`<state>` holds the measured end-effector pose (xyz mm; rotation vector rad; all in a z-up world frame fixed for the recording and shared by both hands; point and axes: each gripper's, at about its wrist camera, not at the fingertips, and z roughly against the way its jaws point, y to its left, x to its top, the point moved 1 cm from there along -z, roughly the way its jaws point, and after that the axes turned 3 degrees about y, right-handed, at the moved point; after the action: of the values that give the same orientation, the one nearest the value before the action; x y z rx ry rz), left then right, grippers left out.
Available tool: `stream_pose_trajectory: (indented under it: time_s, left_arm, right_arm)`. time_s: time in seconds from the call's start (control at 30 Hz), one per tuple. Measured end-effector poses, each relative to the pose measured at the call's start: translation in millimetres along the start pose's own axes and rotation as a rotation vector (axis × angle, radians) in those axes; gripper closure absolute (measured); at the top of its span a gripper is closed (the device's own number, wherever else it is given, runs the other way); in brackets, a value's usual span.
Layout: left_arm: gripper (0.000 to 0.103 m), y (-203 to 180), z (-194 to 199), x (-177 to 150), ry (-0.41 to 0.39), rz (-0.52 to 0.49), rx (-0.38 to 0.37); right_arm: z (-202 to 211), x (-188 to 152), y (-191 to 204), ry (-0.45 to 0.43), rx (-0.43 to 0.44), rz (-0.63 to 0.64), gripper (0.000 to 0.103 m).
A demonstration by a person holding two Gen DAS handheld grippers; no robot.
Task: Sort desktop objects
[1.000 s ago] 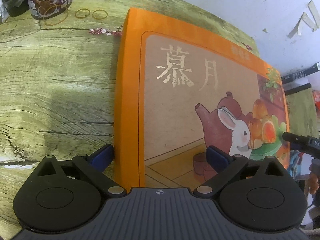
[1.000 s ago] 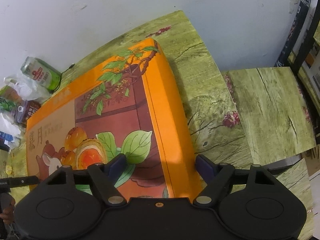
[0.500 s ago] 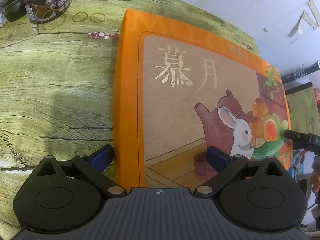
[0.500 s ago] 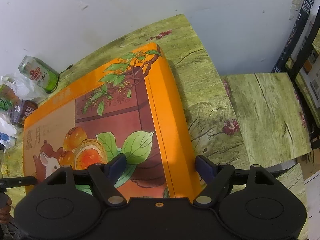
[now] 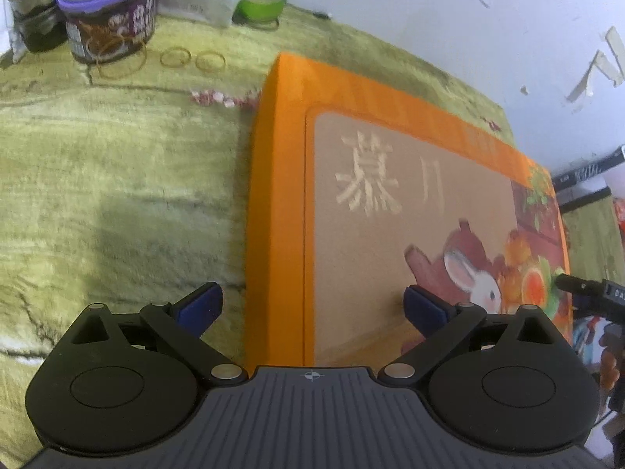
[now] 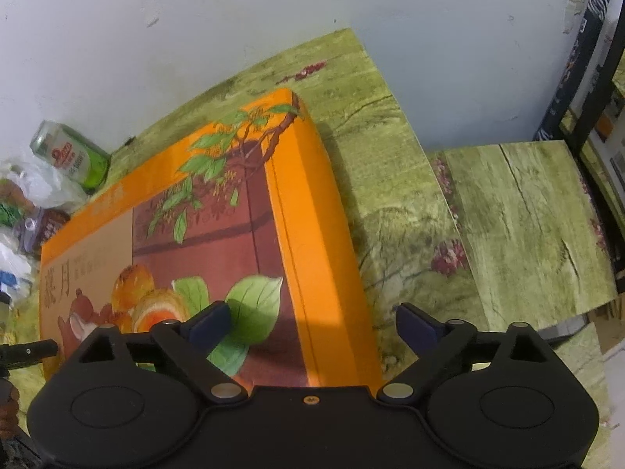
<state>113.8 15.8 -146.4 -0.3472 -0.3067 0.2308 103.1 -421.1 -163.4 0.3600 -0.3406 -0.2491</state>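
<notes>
- Right tongs [image 6: 310, 322] just spread wider, released, straddling right edge of orange gift box [image 6: 195, 234], pads clear of it.
- Left tongs [image 5: 312, 306] released too, straddling box's left edge.
- Box flat on green wood-grain surface [image 5: 117, 195].
- Purple-lidded tub [image 5: 109, 19], rubber bands [image 5: 193, 58] far left.

The right gripper [image 6: 312, 326], jaws just widened, is positioned astride the orange box [image 6: 218, 242] edge on the tabletop [image 6: 390, 203], unclamped.
</notes>
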Motion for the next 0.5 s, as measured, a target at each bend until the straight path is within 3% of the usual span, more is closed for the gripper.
stream_pose_trajectory:
  time_s: [0.23,0.5]
  left_arm:
    - [0.008,-7,-7,9,-0.049,-0.013,-0.023]
    - [0.011,-17,-2,9,-0.032,-0.018,0.018]
  right_arm:
    - [-11,9,-5,-0.033,0.091,-0.015,0.015]
    - [-4,6,3,-0.059,0.083,0.006,0.019]
